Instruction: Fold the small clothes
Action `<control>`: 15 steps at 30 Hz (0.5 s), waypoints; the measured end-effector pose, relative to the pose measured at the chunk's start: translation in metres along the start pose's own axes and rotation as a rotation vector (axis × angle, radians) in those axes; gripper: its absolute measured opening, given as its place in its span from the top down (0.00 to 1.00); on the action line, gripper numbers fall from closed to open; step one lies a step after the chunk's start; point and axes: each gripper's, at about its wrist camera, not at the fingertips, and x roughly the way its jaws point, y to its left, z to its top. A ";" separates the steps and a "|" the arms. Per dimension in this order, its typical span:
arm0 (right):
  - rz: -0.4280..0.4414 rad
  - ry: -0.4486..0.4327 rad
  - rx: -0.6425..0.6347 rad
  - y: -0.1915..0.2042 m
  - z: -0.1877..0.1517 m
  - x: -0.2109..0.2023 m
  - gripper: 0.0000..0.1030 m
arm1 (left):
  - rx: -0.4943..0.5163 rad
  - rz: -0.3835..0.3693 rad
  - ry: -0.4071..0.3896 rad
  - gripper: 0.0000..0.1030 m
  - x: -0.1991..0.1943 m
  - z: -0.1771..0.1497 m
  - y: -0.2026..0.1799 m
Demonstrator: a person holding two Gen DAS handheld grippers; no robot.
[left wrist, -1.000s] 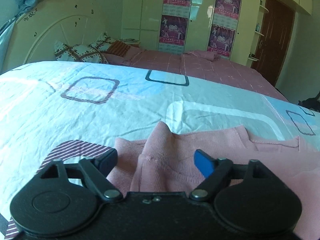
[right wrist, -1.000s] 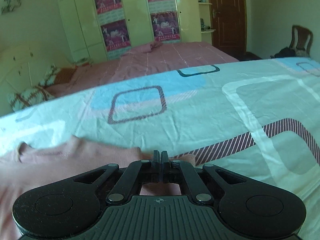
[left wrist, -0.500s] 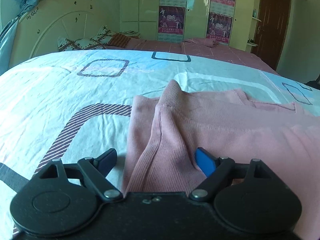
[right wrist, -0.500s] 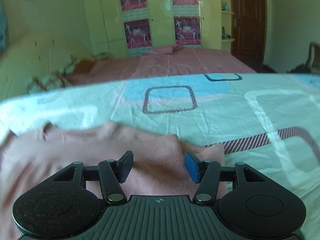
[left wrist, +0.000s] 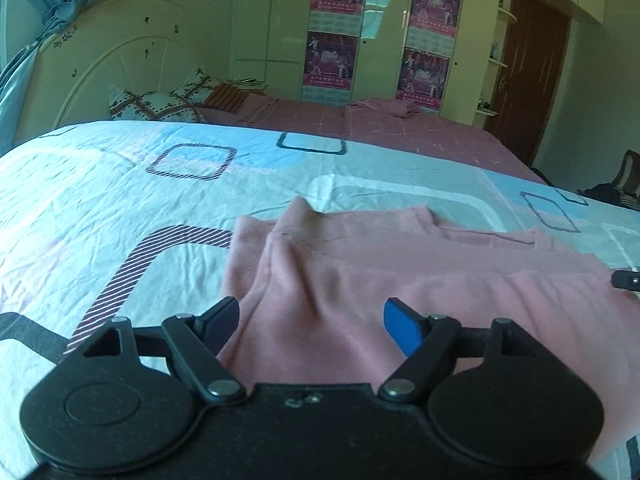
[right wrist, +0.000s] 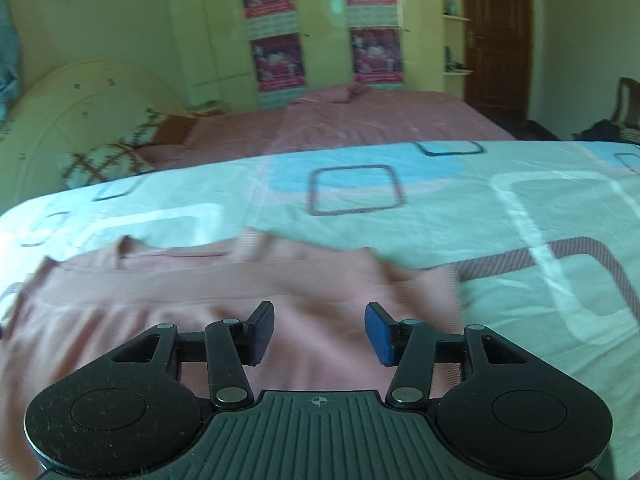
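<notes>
- Bedroom walls are pale yellow-green, with a tall wardrobe [left wrist: 384,40] carrying purple posters and a dark brown door [left wrist: 528,80] at the right of the left wrist view.
- Left wrist view: a patterned quilt [left wrist: 120,200] in white, light blue and striped squares covers the near bed; behind it lie a pink bedspread [left wrist: 380,128], patterned pillows [left wrist: 160,100] and a cream arched headboard [left wrist: 100,60].
- A pink sweater [left wrist: 360,264] lies on the quilt, partly folded, with one layer lying over another and a small peak of cloth raised at its far left corner.
- The left gripper [left wrist: 310,320] hangs over the sweater's near left part with its jaws wide apart, having just narrowed a little; cloth lies below the gap, and neither pad presses it.
- At the right edge, a small dark tip of the right gripper [left wrist: 626,279] shows over the sweater.
- Right wrist view: the same quilt [right wrist: 500,220] fills the middle, with the pink bedspread [right wrist: 380,120], wardrobe [right wrist: 320,20] and door [right wrist: 498,32] beyond; the picture is blurred.
- The sweater [right wrist: 200,288] lies at the lower left, its right edge near a striped band of the quilt.
- The right gripper [right wrist: 320,330] sits above the sweater's right part, jaws parted about halfway after a slight closing, pads clear of the cloth.
</notes>
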 end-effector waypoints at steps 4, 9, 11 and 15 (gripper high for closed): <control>0.078 0.021 -0.008 0.033 -0.003 0.002 0.51 | 0.001 -0.053 0.038 0.23 0.004 0.000 -0.027; 0.129 0.035 -0.039 0.066 -0.010 0.007 0.51 | 0.000 -0.068 0.061 0.23 0.014 -0.004 -0.047; 0.142 0.038 -0.056 0.077 -0.012 0.010 0.50 | 0.008 -0.064 0.075 0.22 0.020 -0.008 -0.051; 0.143 0.069 -0.082 0.086 -0.025 0.016 0.50 | 0.034 -0.037 0.126 0.21 0.032 -0.019 -0.053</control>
